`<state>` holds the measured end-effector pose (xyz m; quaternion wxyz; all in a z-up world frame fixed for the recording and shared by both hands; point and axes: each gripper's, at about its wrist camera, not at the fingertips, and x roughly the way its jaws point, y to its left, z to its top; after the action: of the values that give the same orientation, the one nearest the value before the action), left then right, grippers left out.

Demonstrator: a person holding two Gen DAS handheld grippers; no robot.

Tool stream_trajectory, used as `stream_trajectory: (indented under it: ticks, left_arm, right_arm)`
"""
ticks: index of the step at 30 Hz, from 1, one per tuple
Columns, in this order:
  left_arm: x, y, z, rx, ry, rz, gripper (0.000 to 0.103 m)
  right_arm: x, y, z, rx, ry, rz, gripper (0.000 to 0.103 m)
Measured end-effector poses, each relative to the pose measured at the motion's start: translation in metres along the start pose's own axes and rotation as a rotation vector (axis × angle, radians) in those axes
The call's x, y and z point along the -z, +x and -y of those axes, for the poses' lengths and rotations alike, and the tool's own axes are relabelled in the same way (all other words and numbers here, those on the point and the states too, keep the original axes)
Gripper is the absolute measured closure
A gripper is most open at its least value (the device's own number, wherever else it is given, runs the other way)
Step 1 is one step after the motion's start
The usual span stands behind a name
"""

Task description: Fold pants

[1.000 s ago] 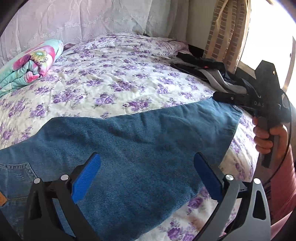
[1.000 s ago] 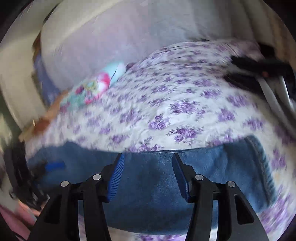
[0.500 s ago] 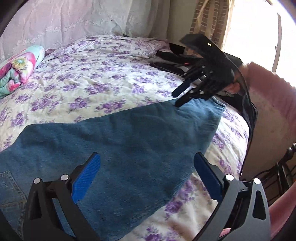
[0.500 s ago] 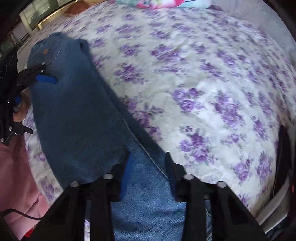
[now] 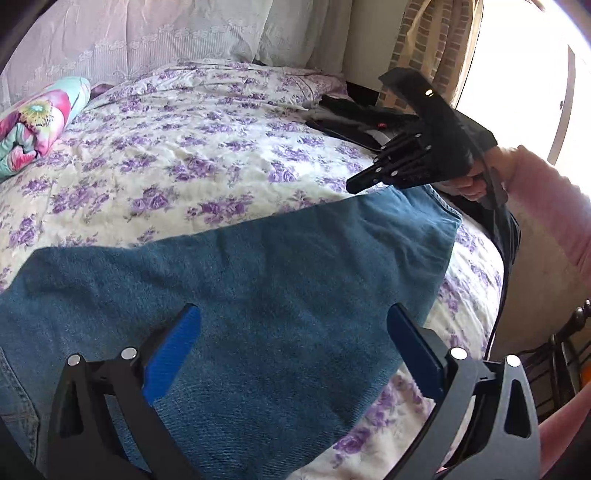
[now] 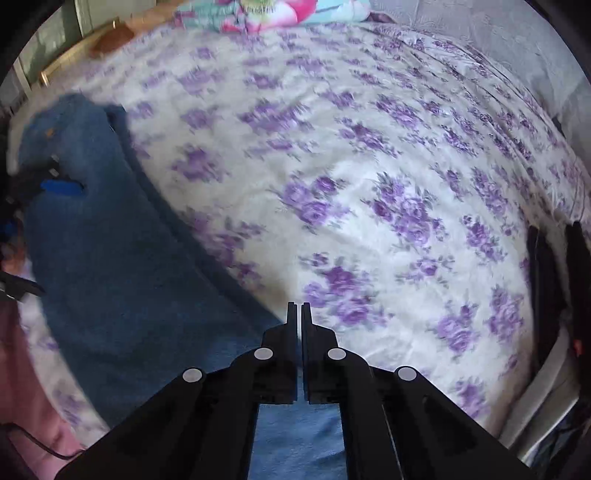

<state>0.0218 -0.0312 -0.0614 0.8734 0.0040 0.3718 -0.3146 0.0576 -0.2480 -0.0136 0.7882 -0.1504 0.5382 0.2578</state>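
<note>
Left wrist view: pants (image 5: 258, 295) spread flat on bed (image 5: 207, 147), blue denim, leg running from lower left up to hem at upper right near bed edge. Left gripper (image 5: 293, 349) low over mid-leg, fingers (image 5: 171, 354) wide apart w/ denim between and below them, nothing clamped; whether pads touch cloth can't tell. Right gripper (image 5: 354, 183) at far hem end, black, tips pointing left and down toward hem's back corner, closed together; whether cloth is pinched not visible from here. Hand (image 5: 476, 181) behind it wrapped on grip, pink sleeve (image 5: 543, 206) running off right. Rolled floral blanket (image 5: 33, 129) at far left of bed, dark clothes (image 5: 354, 118) piled at far right edge, curtain (image 5: 436, 55) behind.

Right wrist view: somewhat blurred. Right gripper (image 6: 298, 314) w/ fingers (image 6: 291, 321) pressed together, thin slit only, tips right at pants (image 6: 122, 266) edge where denim meets sheet; lighter denim directly under the finger bases. Can't tell if a fold of cloth sits in the slit. Pants leg stretching away up-left to waist end. Left gripper (image 6: 51, 184) there at far left, blue pad showing over denim, mostly cut by frame. Bed (image 6: 369, 166) w/ purple flower sheet filling right side, blanket (image 6: 273, 14) at top.
</note>
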Motion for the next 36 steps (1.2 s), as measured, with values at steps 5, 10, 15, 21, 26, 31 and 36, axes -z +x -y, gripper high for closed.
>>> stream_trajectory:
  ticks: [5, 10, 15, 21, 26, 31, 36]
  left_arm:
    - [0.001, 0.003, -0.002, 0.002, -0.006, -0.007, 0.005]
    - [0.003, 0.002, -0.005, -0.002, -0.012, 0.004, 0.005]
    - [-0.004, 0.001, -0.004, -0.031, -0.033, 0.013, 0.005]
    - [-0.005, 0.02, 0.012, -0.072, 0.03, -0.028, 0.005]
    - [-0.003, 0.018, 0.007, -0.044, 0.011, -0.023, 0.005]
    - [-0.002, 0.02, 0.009, -0.05, 0.022, -0.027, 0.005]
    - [-0.001, 0.019, 0.007, -0.042, 0.012, -0.022, 0.005]
  right_arm:
    - [-0.002, -0.014, -0.025, -0.028, -0.095, 0.042, 0.052]
    - [-0.017, 0.012, -0.033, -0.075, -0.138, -0.077, 0.09]
    - [-0.015, 0.004, -0.03, -0.007, -0.076, 0.001, 0.099]
    - [0.002, -0.02, -0.029, 0.162, 0.069, 0.125, 0.072]
    - [0.063, -0.052, -0.049, 0.065, 0.349, 0.363, 0.048]
    - [0.125, -0.026, -0.052, 0.165, 0.59, 0.424, 0.043]
    - [0.19, -0.065, -0.067, 0.038, 1.004, 0.857, 0.03]
